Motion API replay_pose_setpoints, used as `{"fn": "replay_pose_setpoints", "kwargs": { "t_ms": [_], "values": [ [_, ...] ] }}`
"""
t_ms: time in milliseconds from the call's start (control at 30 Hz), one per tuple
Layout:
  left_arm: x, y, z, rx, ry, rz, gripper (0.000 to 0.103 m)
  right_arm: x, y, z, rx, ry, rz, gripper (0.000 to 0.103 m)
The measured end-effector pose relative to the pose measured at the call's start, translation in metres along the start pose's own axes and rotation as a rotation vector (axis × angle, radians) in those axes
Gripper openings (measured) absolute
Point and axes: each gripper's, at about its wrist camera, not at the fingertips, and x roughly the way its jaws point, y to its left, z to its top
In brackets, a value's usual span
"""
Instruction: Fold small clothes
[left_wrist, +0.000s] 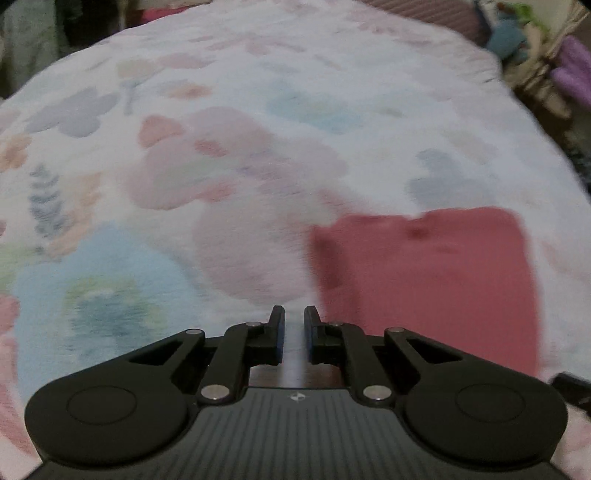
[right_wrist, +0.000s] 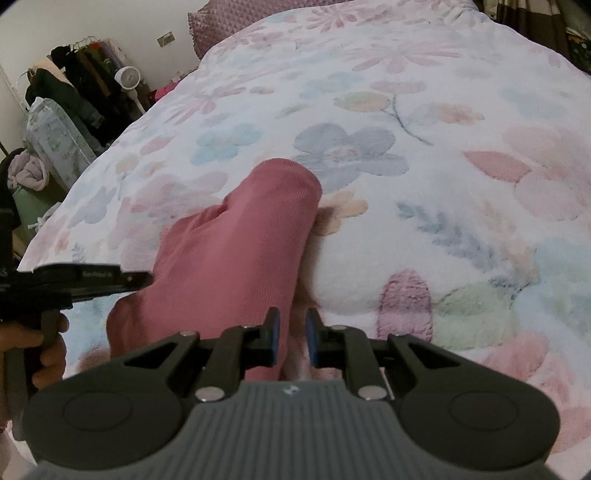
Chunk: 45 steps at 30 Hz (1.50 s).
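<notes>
Garment (right_wrist: 236, 254), pink ribbed knit, lies on the bed (right_wrist: 424, 192) over a floral fleece blanket, near the bed's front edge and toward its left side as the right wrist view shows it. Folded into a long, narrow shape; far end rounded, near end running under the right claw (right_wrist: 291, 332). Right claw: fingers slightly parted with a narrow gap, gripping nothing, poised just above the garment's right edge. Left claw (left_wrist: 294, 328): likewise a narrow gap between the fingers, nothing held; the garment (left_wrist: 424, 280) sits just right of it, apart from the fingertips. Left wrist view is motion-blurred. From the right wrist view, the left claw (right_wrist: 144, 278) sits at the garment's left side. Clothes rack (right_wrist: 85, 77) and white fan (right_wrist: 127, 79) stand beyond the bed's left edge.
</notes>
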Motion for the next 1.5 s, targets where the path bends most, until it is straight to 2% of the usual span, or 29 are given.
{"fn": "replay_pose_setpoints", "kwargs": {
  "t_ms": [100,167,200,267,300,333,367,467,633,867,967,1000,1033,1067,1133,1200,1233,1300,1400,1500],
  "values": [
    [-0.004,0.018,0.002,-0.069,0.004,-0.056,0.013,0.006,-0.01,0.001,0.053,0.008,0.024,0.017],
    [-0.015,0.026,0.007,-0.111,-0.033,-0.079,0.013,0.006,-0.016,0.003,0.082,-0.002,0.036,0.023],
    [-0.021,0.028,0.01,-0.127,-0.051,-0.099,0.02,0.004,-0.019,0.005,0.098,-0.013,0.041,0.031],
    [-0.03,0.03,0.017,-0.171,-0.08,-0.165,0.046,0.001,-0.025,0.012,0.136,-0.035,0.061,0.039],
    [-0.033,0.031,0.021,-0.199,-0.091,-0.208,0.066,0.0,-0.028,0.016,0.156,-0.046,0.074,0.045],
    [-0.033,0.029,0.023,-0.219,-0.099,-0.245,0.077,0.001,-0.029,0.019,0.175,-0.052,0.084,0.05],
    [-0.03,0.027,0.025,-0.233,-0.101,-0.272,0.078,0.001,-0.031,0.023,0.198,-0.057,0.095,0.058],
    [-0.011,0.021,0.027,-0.26,-0.051,-0.325,0.079,0.008,-0.033,0.032,0.252,-0.066,0.138,0.064],
    [0.03,0.032,0.02,-0.327,0.049,-0.355,0.079,0.024,-0.037,0.038,0.31,-0.058,0.177,0.068],
    [0.065,0.059,0.019,-0.455,0.092,-0.483,0.078,0.059,-0.051,0.041,0.413,-0.018,0.251,0.069],
    [0.076,0.066,0.021,-0.498,0.102,-0.514,0.069,0.078,-0.064,0.042,0.506,-0.002,0.3,0.069],
    [0.078,0.066,0.021,-0.499,0.103,-0.52,0.063,0.084,-0.066,0.043,0.521,-0.001,0.305,0.068],
    [0.08,0.066,0.021,-0.491,0.104,-0.524,0.054,0.089,-0.069,0.044,0.536,0.003,0.313,0.068],
    [0.08,0.065,0.023,-0.477,0.106,-0.519,0.05,0.094,-0.072,0.045,0.552,0.003,0.33,0.065],
    [0.078,0.063,0.025,-0.457,0.109,-0.511,0.031,0.1,-0.077,0.047,0.573,0.001,0.354,0.058],
    [0.075,0.061,0.026,-0.443,0.108,-0.507,0.024,0.105,-0.079,0.049,0.573,0.01,0.373,0.041],
    [0.071,0.058,0.027,-0.425,0.101,-0.496,0.02,0.107,-0.079,0.049,0.574,0.016,0.386,0.035],
    [0.059,0.047,0.03,-0.358,0.072,-0.457,0.017,0.107,-0.078,0.049,0.565,0.016,0.398,0.027],
    [0.034,0.03,0.034,-0.267,0.018,-0.402,0.015,0.099,-0.071,0.053,0.499,0.001,0.376,0.023],
    [0.007,0.017,0.038,-0.218,-0.033,-0.38,0.014,0.085,-0.061,0.058,0.439,-0.019,0.354,0.022]
  ]
}}
